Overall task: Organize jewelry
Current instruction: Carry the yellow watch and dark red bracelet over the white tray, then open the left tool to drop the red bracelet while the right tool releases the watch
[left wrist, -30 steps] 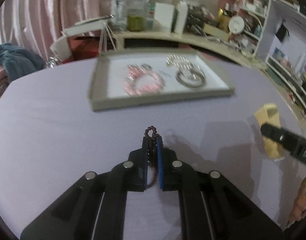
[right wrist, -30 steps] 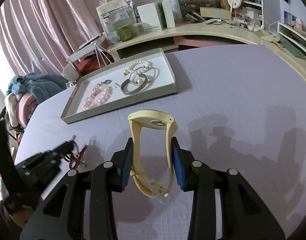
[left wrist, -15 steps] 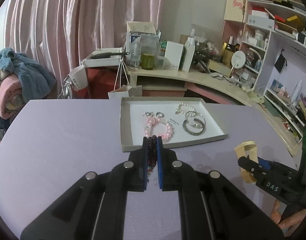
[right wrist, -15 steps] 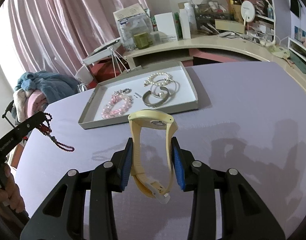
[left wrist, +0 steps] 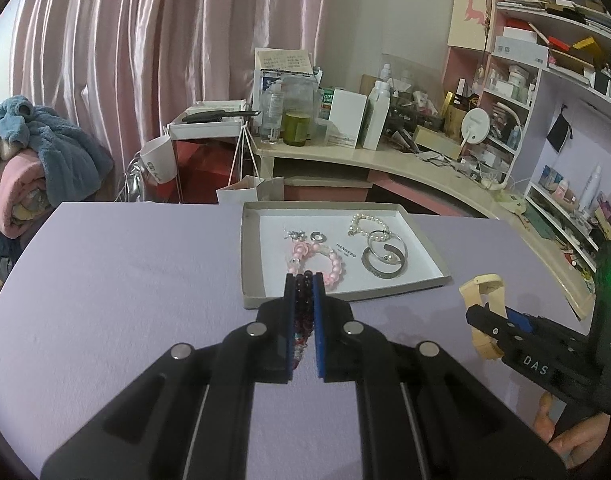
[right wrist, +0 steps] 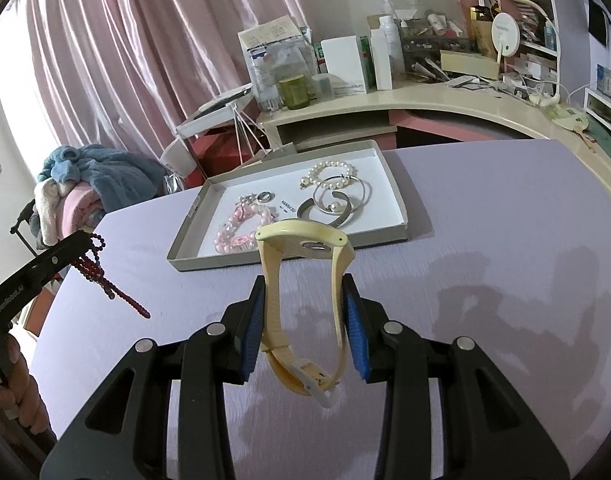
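Note:
My left gripper [left wrist: 304, 280] is shut on a dark red bead strand [left wrist: 304, 304], held above the purple table; the strand dangles from it in the right wrist view [right wrist: 101, 272]. My right gripper [right wrist: 304, 292] is shut on a cream yellow watch [right wrist: 305, 280], also seen at the right of the left wrist view [left wrist: 483, 300]. A shallow grey tray [left wrist: 247, 264] with a white floor lies ahead, holding a pink bead bracelet [left wrist: 325, 264], a pearl bracelet [left wrist: 367, 222], silver bangles [left wrist: 385, 258] and small rings.
The purple table [left wrist: 125, 280] ends at a curved beige desk [left wrist: 405, 164] crowded with bottles and boxes. A pile of blankets [left wrist: 29, 160] sits at the far left. Shelves [left wrist: 545, 60] fill the right wall.
Both grippers have risen off the table and levelled out, each still holding its item. The tray now sits lower and smaller in both views.

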A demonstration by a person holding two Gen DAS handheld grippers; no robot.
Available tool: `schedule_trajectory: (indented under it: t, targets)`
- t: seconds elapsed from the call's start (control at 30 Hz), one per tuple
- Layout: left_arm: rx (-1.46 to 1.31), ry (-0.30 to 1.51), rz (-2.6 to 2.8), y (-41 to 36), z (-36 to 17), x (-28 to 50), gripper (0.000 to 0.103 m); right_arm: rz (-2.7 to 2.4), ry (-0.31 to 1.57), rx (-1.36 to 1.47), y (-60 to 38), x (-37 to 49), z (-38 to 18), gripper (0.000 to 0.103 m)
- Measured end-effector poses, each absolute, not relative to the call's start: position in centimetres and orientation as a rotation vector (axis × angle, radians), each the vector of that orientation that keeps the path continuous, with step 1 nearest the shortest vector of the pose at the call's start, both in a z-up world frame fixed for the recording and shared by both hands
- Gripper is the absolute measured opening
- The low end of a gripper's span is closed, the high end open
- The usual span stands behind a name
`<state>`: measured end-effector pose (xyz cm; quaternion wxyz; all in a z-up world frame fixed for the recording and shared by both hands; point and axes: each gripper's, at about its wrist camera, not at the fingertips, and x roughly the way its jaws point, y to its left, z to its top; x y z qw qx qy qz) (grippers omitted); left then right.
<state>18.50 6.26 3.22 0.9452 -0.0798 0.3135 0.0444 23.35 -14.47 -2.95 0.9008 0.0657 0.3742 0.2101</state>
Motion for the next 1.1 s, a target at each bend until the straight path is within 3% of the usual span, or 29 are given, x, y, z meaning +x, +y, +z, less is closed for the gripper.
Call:
schedule_trajectory:
  t: [0.6, 1.1]
  targets:
    - [-0.184, 0.657, 0.023, 8.5, 6.1, 29.4, 0.008, 0.430, 0.684, 0.105, -13.3, 33.1, 0.1, 0.038]
    - [-0.152, 0.746, 0.009, 8.9, 0.9, 39.1, 0.010, 0.412, 0.741, 0.118, -12.5, 37.5, -2.6, 0.038]
